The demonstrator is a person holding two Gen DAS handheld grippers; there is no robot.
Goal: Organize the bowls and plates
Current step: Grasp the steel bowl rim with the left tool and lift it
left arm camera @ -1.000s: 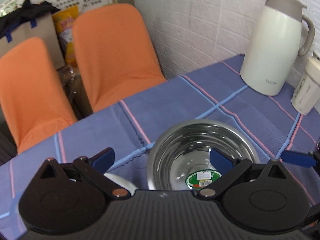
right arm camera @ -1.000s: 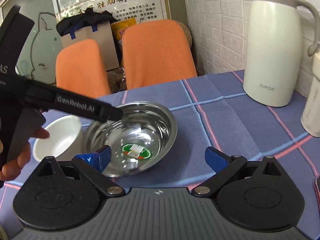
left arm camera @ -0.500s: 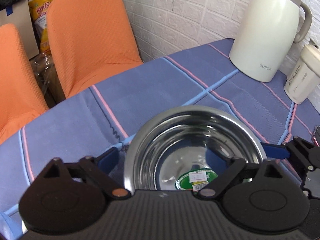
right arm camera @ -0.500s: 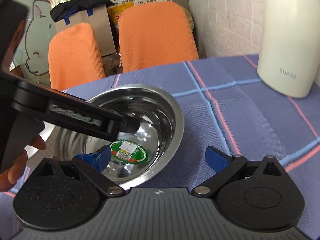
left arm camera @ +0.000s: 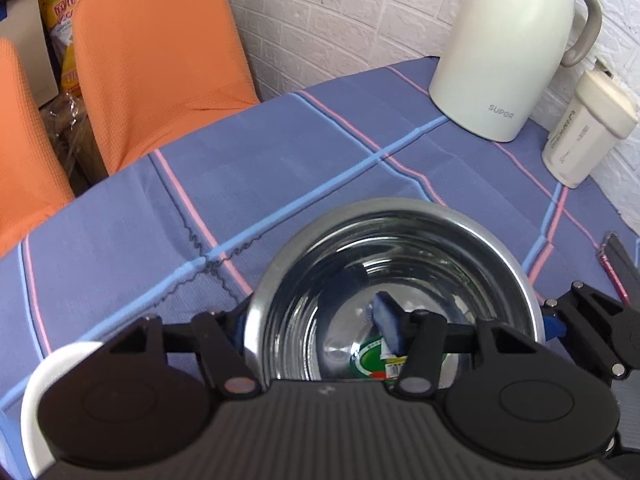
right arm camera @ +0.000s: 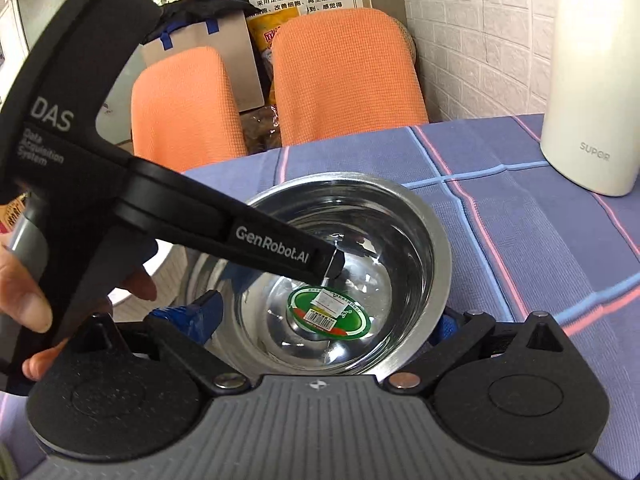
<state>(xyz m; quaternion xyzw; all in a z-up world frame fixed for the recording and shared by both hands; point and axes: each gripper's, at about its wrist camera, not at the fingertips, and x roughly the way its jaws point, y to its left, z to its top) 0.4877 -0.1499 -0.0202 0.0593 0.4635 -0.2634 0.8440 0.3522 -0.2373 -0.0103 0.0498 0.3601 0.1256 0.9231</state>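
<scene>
Nearest in the L wrist view: L tongs (left arm camera: 312, 322) sit at the 6 o'clock rim of the steel bowl (left arm camera: 400, 216). One pad is outside the wall at 9 o'clock and the other is down inside, above the green sticker (left arm camera: 370, 368). They're half-spread, and the gap is wider than the thin wall, so there's no pinch yet. That straddle looks like setup for a rim grip, prob. the only purchase on a smooth, deep bowl.

R tongs (right arm camera: 318, 320) are spread wide across the bowl's near side. One pad is just outside the rim at 3 o'clock. The other is low at 9 o'clock; can't tell if it's inside or outside the wall. They hold nothing, and I'd guess they're there to steady or share the lift. The R view also shows the person's hand (right arm camera: 24, 300) on the L handle.

The steel bowl stands upright on the counter (left arm camera: 280, 152), mid-cloth, with only the sticker inside. The white bowl (left arm camera: 40, 384) is just beside it at 8 o'clock, part hidden by the tongs. It's likely the nesting partner, so the stacking isn't done.

Farther off, the white jug (left arm camera: 500, 48) and a small cream container (left arm camera: 584, 128) sit at 1–2 o'clock against the brick wall, well apart from the bowls. A dark flat item at the 3 o'clock edge is unclear. Orange chairs (left arm camera: 160, 52) stand beyond the counter at 10–11 o'clock.

Risk: a steel rim is slippery and may tip if it's pinched on one side only.
</scene>
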